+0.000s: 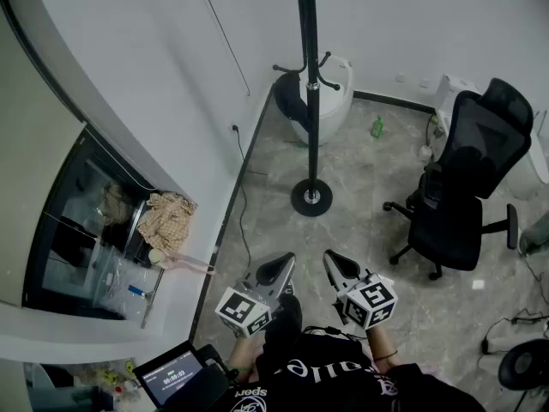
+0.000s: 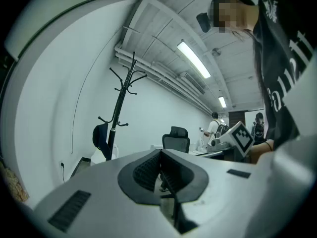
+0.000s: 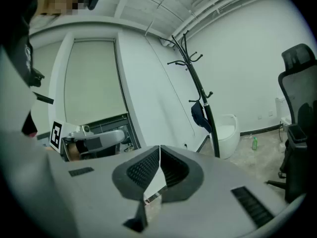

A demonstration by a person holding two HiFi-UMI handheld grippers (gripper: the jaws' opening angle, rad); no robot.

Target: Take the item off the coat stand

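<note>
Both grippers are shut and empty. We're keeping the left gripper (image 1: 276,269) and the right gripper (image 1: 337,266) side by side close to the body, and each gripper view shows the jaw tips meeting with nothing between them. Our read is that the reach hasn't started yet, so one pair needs opening before contact.

The item, which looks like a dark blue cap (image 3: 199,115), is hanging from a lower hook of the coat stand (image 1: 310,136). In the head view it's on the pole's left side, draping down against the pole, so it likely needs lifting up and off the hook rather than a straight pull.

The stand is sitting on the floor near the wall's foot, and the office chair (image 1: 463,187) is well apart toward the floor's right edge.

We're pointing both grippers roughly level at the stand, well apart from it, with forearms tucked in.
</note>
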